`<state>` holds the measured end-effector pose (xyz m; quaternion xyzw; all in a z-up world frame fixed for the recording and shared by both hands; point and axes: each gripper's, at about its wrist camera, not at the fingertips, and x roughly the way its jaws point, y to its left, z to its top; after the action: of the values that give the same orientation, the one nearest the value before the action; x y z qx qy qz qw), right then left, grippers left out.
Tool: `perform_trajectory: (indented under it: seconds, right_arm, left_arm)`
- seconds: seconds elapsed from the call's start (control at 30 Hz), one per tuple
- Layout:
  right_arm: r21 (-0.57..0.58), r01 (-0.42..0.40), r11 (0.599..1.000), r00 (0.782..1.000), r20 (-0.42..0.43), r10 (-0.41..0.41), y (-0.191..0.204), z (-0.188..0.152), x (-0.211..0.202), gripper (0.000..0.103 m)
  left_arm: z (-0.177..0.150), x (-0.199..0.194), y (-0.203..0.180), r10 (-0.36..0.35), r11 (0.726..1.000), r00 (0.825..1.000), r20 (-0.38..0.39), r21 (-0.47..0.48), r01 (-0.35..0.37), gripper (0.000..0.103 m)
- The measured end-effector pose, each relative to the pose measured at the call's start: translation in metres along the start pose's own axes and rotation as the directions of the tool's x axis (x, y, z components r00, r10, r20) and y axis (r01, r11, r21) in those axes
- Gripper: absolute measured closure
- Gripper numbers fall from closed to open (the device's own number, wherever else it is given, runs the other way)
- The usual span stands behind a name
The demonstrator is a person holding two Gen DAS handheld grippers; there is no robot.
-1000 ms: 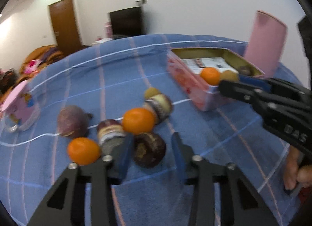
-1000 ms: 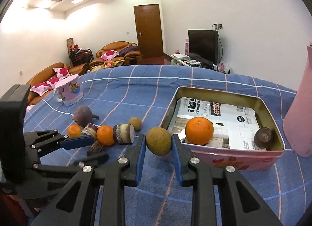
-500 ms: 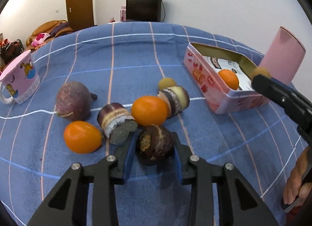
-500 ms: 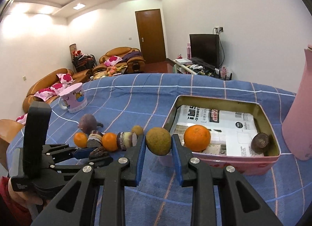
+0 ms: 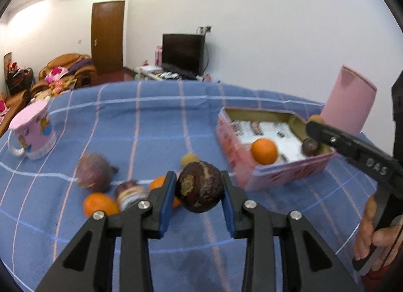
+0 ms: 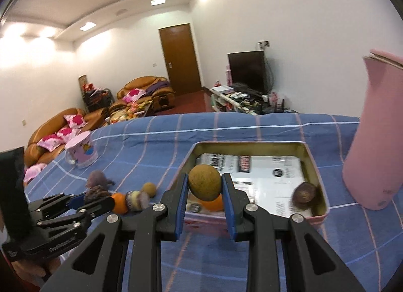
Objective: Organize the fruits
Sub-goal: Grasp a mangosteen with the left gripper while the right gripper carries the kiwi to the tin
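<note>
Both my hand-held grippers carry fruit, one over the cloth, one at the tin.

L wrist view: my left hand-held gripper [image 5: 199,195] is clenched on a dark brown fruit [image 5: 199,186], lifted off the blue checked cloth [image 5: 151,125]; oranges & purple fruit lie behind it, pink tin [image 5: 289,173] to the right w/ an orange [image 5: 263,151] inside. R wrist view: my right hand-held gripper [image 6: 205,195] grasps a tan-green round fruit [image 6: 204,182] above the tin's [image 6: 248,143] near edge; a dark fruit [image 6: 304,195] sits in the tin's near right corner.
</note>
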<state>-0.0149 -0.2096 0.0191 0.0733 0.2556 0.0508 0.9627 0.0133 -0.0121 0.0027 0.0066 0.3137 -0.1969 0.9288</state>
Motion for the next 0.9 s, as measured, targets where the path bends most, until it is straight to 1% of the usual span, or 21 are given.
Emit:
perform_trajectory:
  seconds: [0.13,0.3,0.37,0.43,0.53,0.67,0.9]
  right_arm:
    - [0.022,0.039,0.999,0.999,0.008,-0.039,-0.021,0.004,0.0,0.075]
    - [0.061,0.09,0.994,0.996,0.017,-0.091,-0.047,0.009,0.002,0.075]
    - [0.069,0.108,0.992,0.994,0.018,-0.11,-0.057,0.01,0.002,0.075]
    - [0.074,0.13,0.989,0.991,0.019,-0.131,-0.066,0.012,0.003,0.075]
    - [0.085,0.165,0.983,0.986,0.017,-0.167,-0.08,0.014,0.003,0.075]
    - [0.112,0.188,0.976,0.982,0.013,-0.19,-0.095,0.017,0.003,0.075]
    - [0.095,0.228,0.969,0.973,0.009,-0.23,-0.104,0.02,0.01,0.075]
  left_arm:
    - [0.012,0.008,-0.02,0.003,1.0,1.0,0.02,0.02,-0.003,0.067]
    - [0.029,0.021,-0.046,-0.021,1.0,0.999,0.038,0.015,0.021,0.067]
    - [0.036,0.03,-0.056,-0.036,0.999,0.999,0.033,0.007,0.036,0.067]
    - [0.04,0.038,-0.066,-0.034,0.999,0.999,0.032,0.009,0.034,0.067]
    - [0.044,0.048,-0.082,-0.025,0.999,0.999,0.035,0.033,0.024,0.067]
    - [0.046,0.062,-0.098,-0.028,0.998,0.999,0.028,0.051,0.027,0.067]
    - [0.053,0.08,-0.119,-0.02,0.998,1.0,0.022,0.058,0.018,0.067]
